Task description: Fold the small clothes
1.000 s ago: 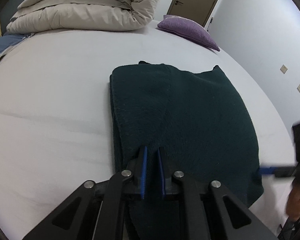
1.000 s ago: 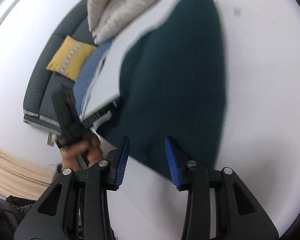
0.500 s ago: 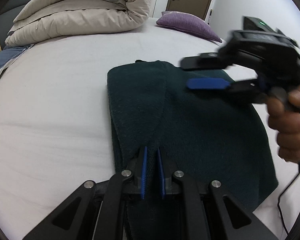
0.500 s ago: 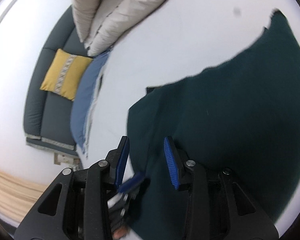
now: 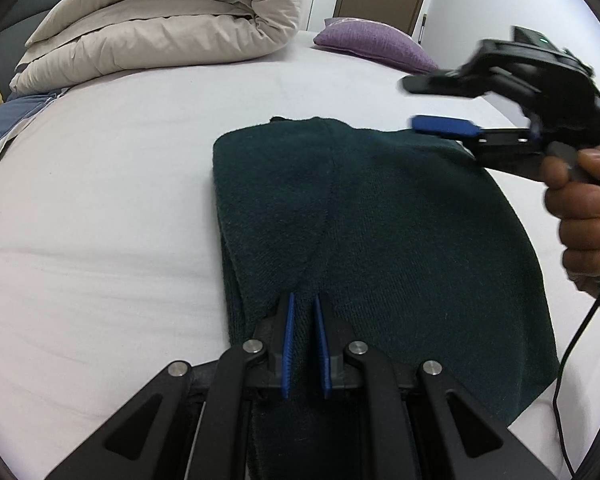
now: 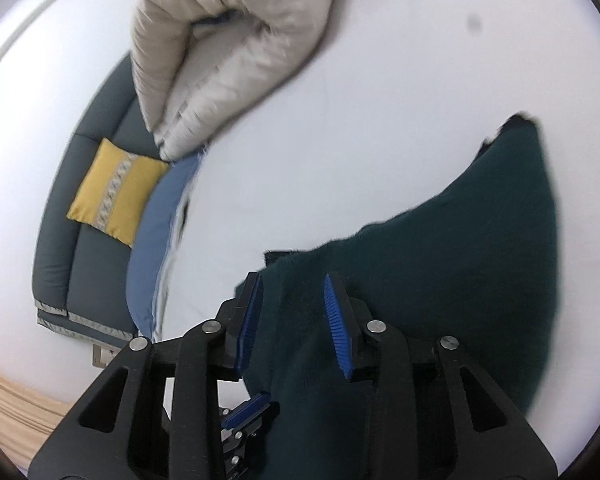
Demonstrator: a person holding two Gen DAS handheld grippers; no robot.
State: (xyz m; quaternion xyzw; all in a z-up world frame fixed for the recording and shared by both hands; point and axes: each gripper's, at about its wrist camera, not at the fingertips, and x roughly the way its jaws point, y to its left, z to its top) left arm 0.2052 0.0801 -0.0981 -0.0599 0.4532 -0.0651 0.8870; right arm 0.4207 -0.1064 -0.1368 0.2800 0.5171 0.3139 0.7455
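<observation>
A dark green knitted garment (image 5: 380, 220) lies folded flat on the white bed (image 5: 100, 200). My left gripper (image 5: 303, 300) is shut on its near edge, with a pinch of the knit between the blue pads. My right gripper (image 5: 414, 104), held by a hand (image 5: 580, 216), hovers over the garment's far right corner. Its jaws are opening and hold nothing. In the right wrist view the garment (image 6: 460, 240) lies below the right gripper (image 6: 292, 280), untouched by the pads. A pad of the left gripper (image 6: 246, 408) shows at the bottom.
A rolled beige duvet (image 5: 160, 28) and a purple pillow (image 5: 372, 42) lie at the far side of the bed. A blue cloth (image 5: 0, 124) hangs at the left edge. Beyond it stands a grey sofa (image 6: 80, 240) with a yellow cushion (image 6: 116, 190). A cable (image 5: 572, 360) hangs at the right.
My right gripper has swept from the garment's near right edge across it to the far right corner. The left gripper has stayed pinched on the near edge.
</observation>
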